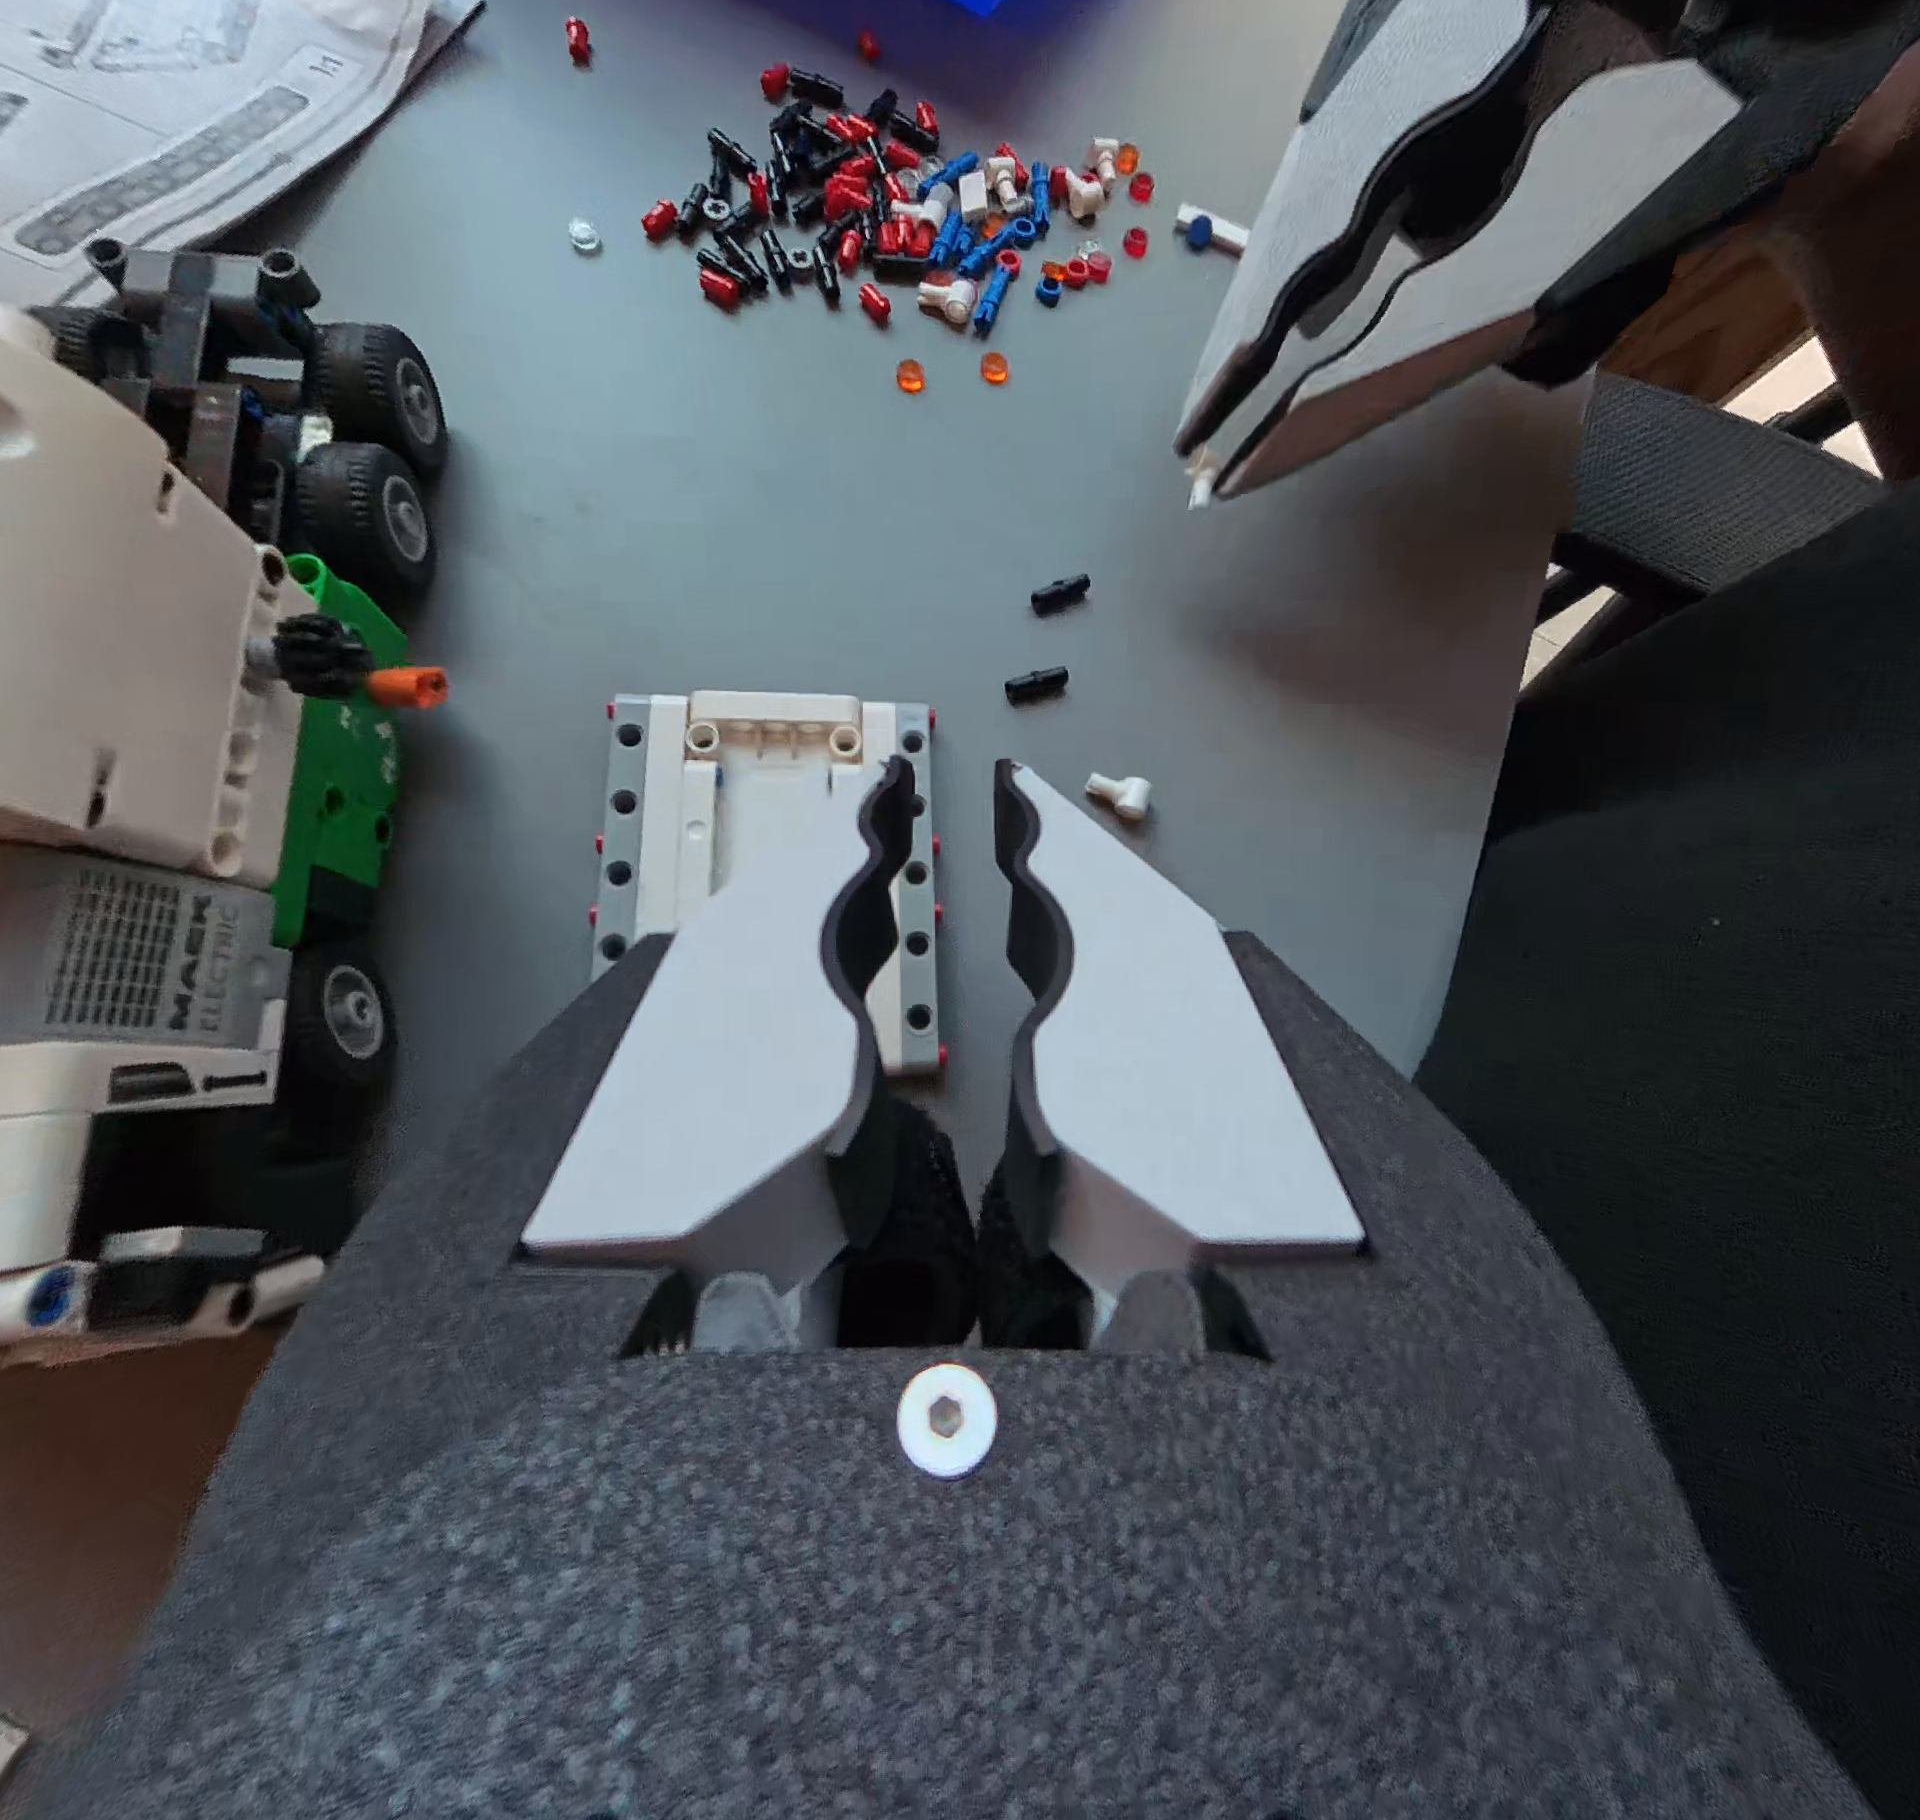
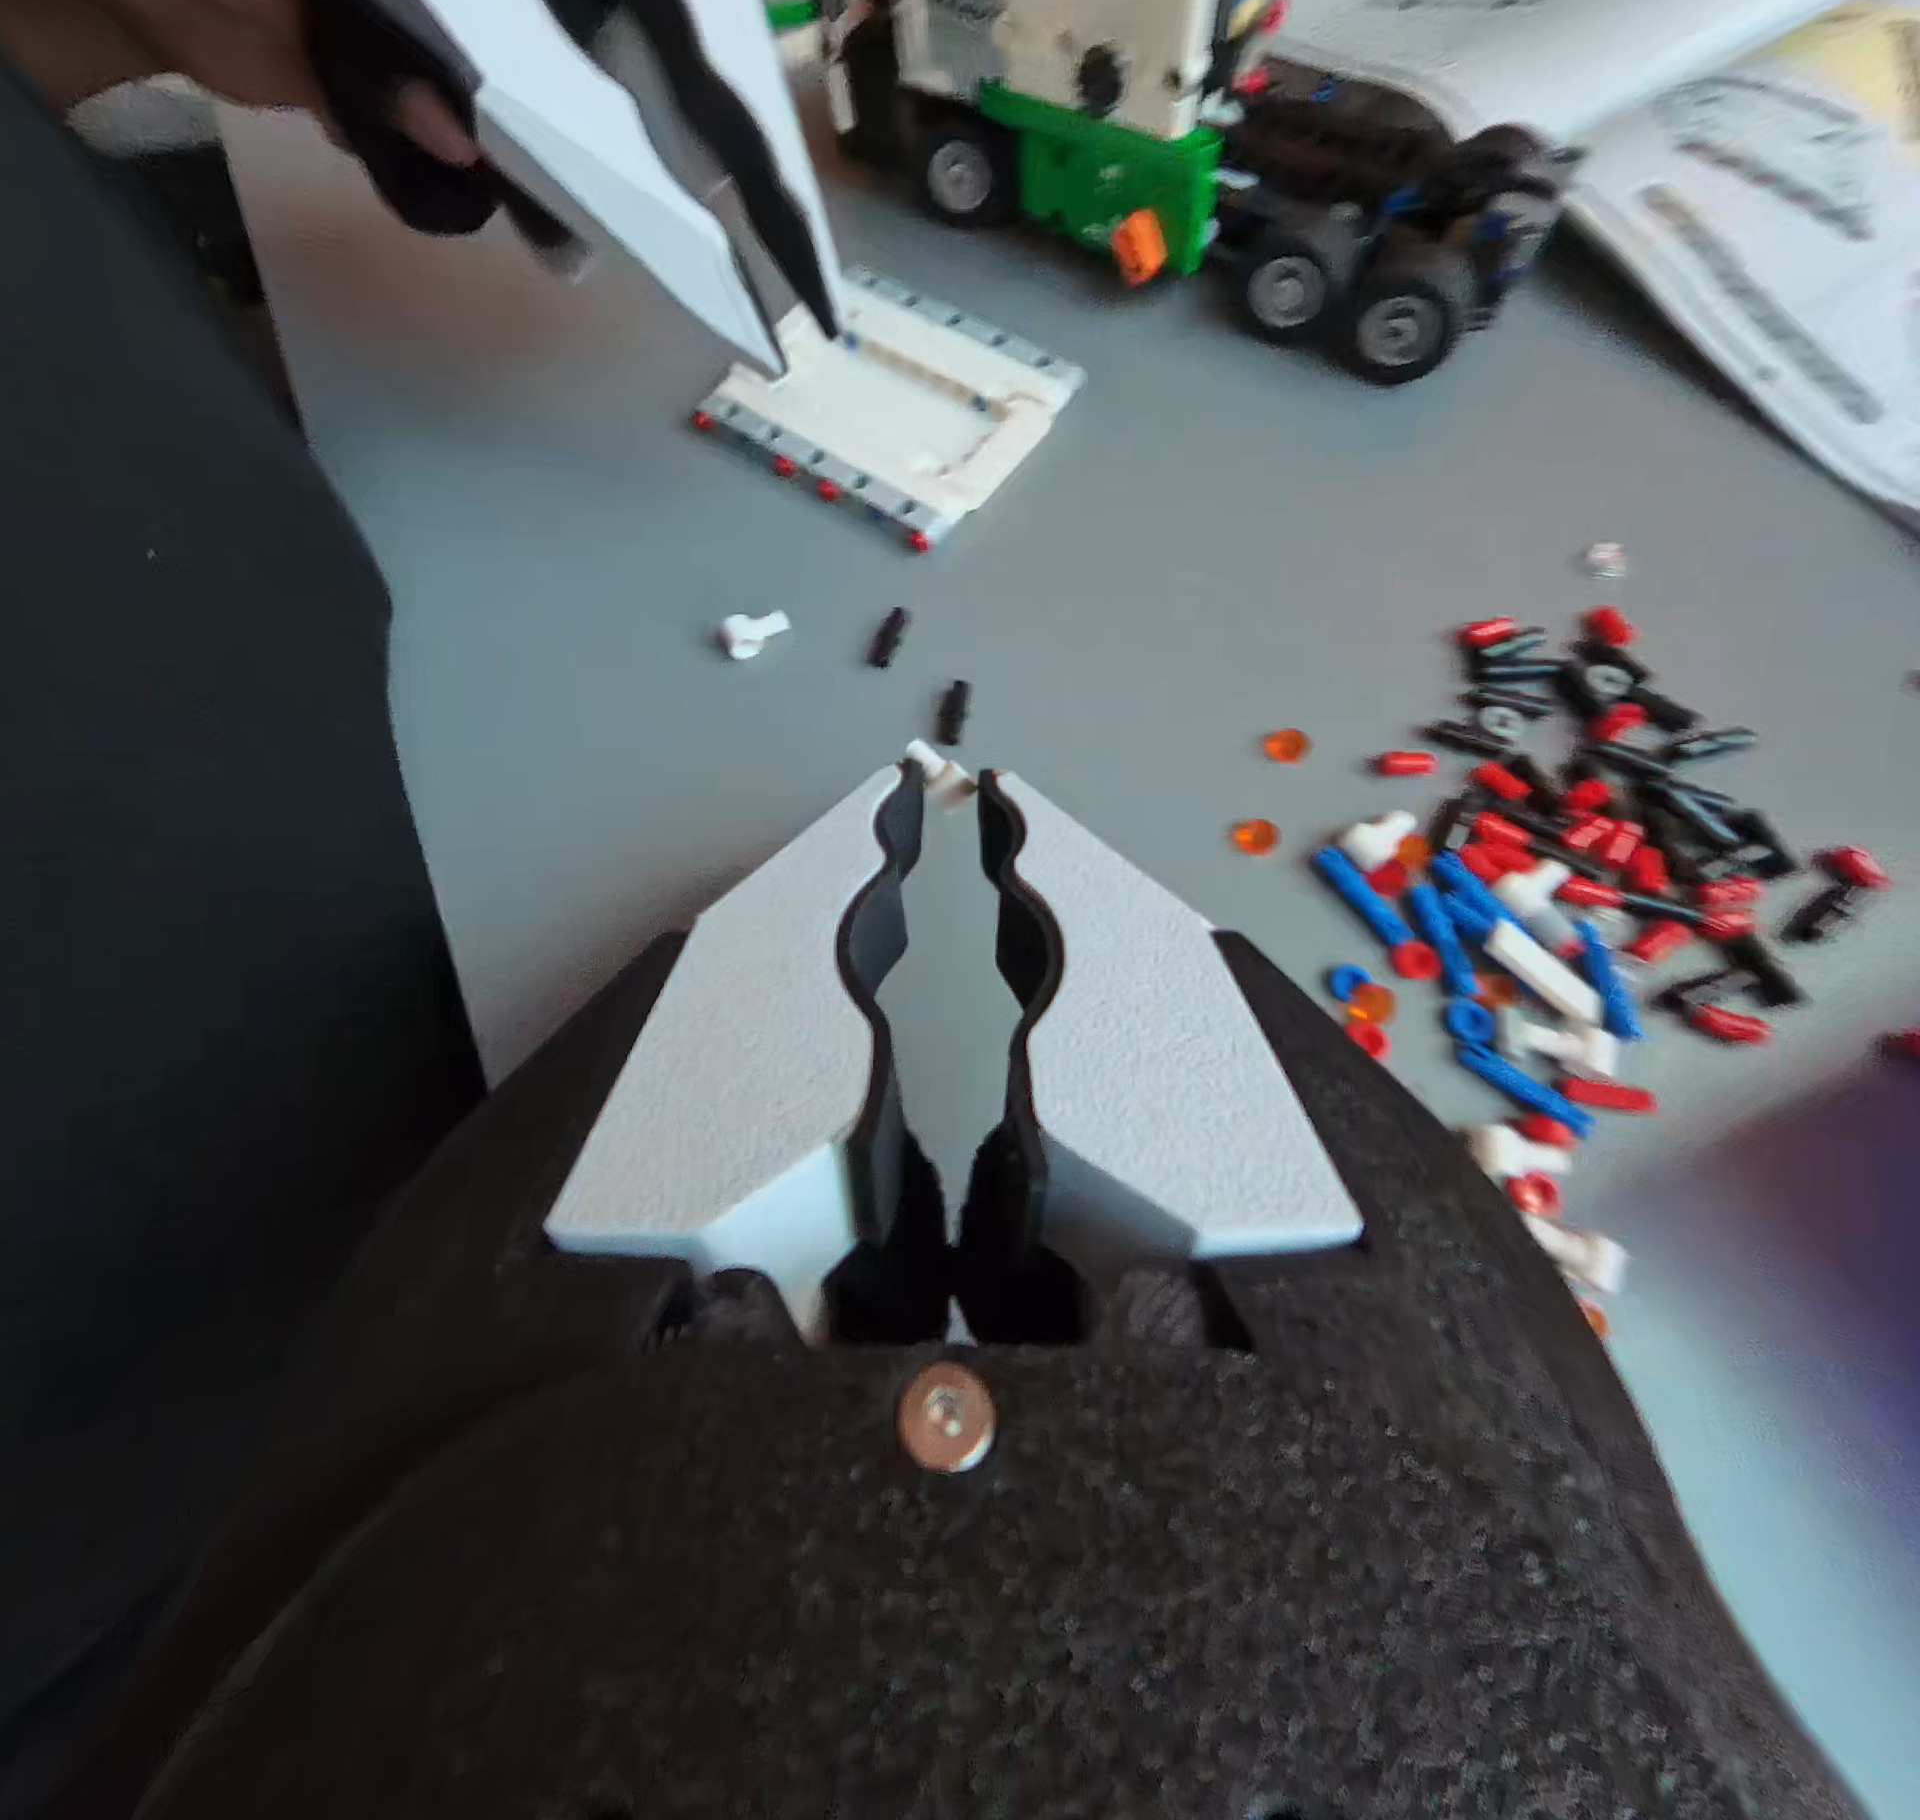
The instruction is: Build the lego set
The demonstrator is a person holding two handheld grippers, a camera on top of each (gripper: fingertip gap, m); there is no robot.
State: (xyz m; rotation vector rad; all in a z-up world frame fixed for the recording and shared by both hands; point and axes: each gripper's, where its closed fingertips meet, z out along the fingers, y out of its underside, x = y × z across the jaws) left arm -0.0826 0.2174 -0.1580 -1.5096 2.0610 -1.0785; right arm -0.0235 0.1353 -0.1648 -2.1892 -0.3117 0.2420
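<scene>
My right tongs (image 2: 948, 783) pinch a small white connector (image 2: 940, 775) at their very tips, lifted above the grey worktop (image 2: 1143, 565). My left tongs (image 1: 948, 773) are parted and grasping nothing; in the right wrist view their tips rest on the near end of the flat white-and-grey panel (image 2: 914, 409), which lies on the worktop beside the half-built truck (image 2: 1122, 139).

I judge the step in hand is bringing this connector to the panel and seating it. To do it well, I would keep the left tongs pressing the panel down so it cannot slide, and line the connector's peg with a hole in the grey edge beam before pushing. The grip is shallow, so the piece may twist; I should push straight along the peg, not sideways.

A second white connector (image 2: 750, 634) and two black pins (image 2: 920, 674) lie loose just beside the panel, and the pile of spare pins (image 2: 1579, 866) sits well apart to my right.
</scene>
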